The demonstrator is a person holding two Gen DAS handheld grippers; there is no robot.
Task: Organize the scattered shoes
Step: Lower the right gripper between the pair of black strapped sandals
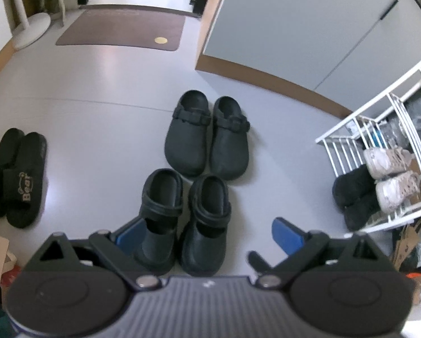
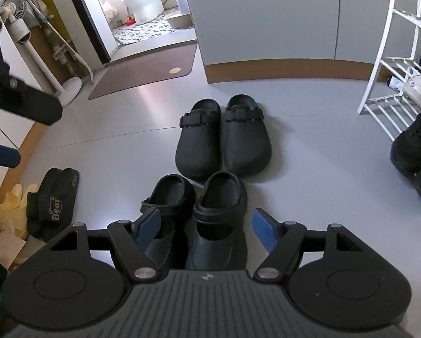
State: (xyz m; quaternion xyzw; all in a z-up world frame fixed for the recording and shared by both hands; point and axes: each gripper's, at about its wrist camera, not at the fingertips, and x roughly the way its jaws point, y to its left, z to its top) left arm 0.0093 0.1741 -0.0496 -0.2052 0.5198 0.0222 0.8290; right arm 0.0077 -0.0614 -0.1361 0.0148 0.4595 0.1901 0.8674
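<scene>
The fingers of both grippers stand apart, holding nothing. Two black clog pairs and one slipper pair lie on the floor. The clogs' long axes run lengthwise away from the cameras, toes nearer.

Two pairs of black clogs, one with buckled straps and one with heel straps, stand on a pale grey floor. Black slides carry tan "Bear" lettering. A white wire rack holds off-white sneakers beside black shoes. The brown doormat bears a yellow circle. Grey cabinet doors sit above a tan-brown base. Bathroom tiles show a dark floral pattern on white. Gripper pads are blue.
</scene>
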